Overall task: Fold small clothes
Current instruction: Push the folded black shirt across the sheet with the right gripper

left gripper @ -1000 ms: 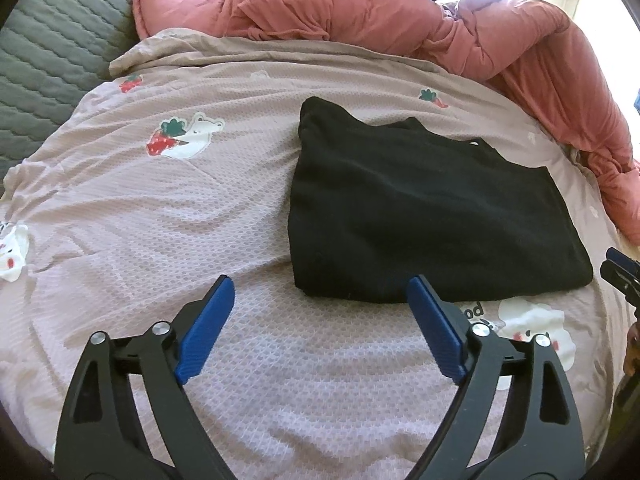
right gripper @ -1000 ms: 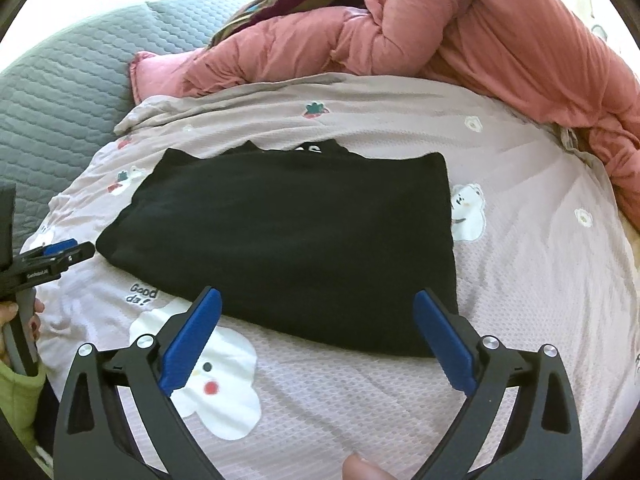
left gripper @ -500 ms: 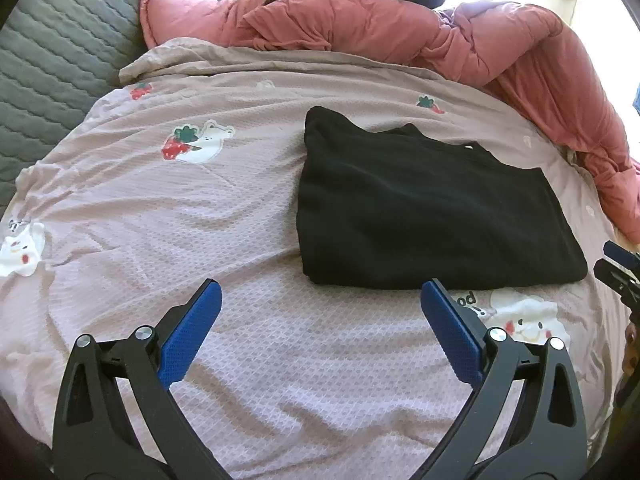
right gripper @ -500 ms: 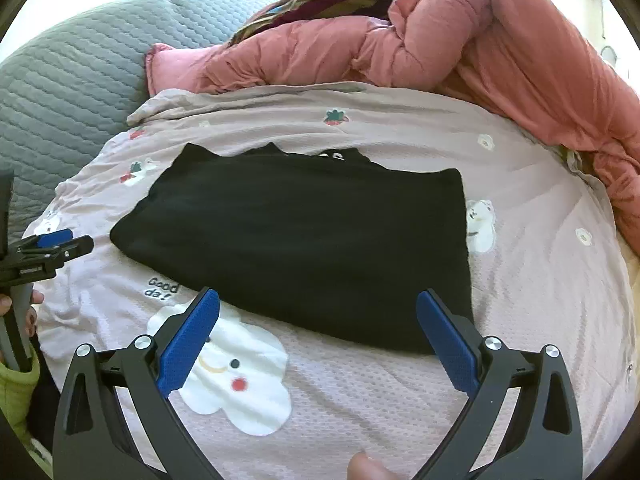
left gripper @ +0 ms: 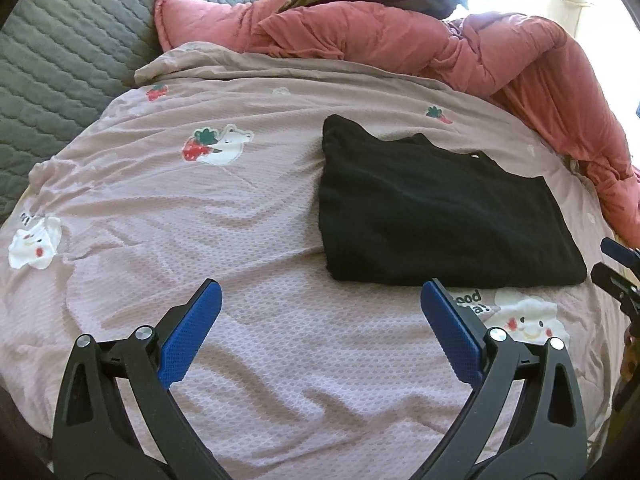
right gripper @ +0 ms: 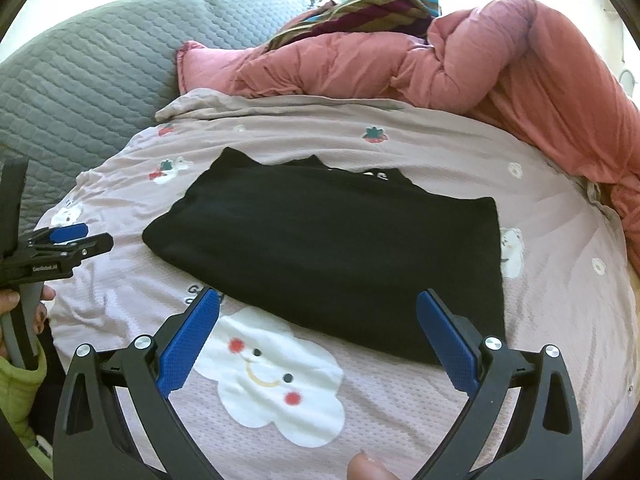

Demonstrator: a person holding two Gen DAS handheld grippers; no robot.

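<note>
Bright backlight glares up top (fisheye bends edges).

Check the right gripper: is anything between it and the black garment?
Nothing visible. The right gripper, open and empty, hangs just short of the folded black garment's near edge, with only bare pink bedspread between them.

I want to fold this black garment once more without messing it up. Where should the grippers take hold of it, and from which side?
The folded black garment lies flat on the printed bedsheet, so only its edges offer a pinch. Probably best: the two near corners, each open gripper sliding in low from the near side, the left gripper at the left corner, the right gripper at the right corner.
</note>
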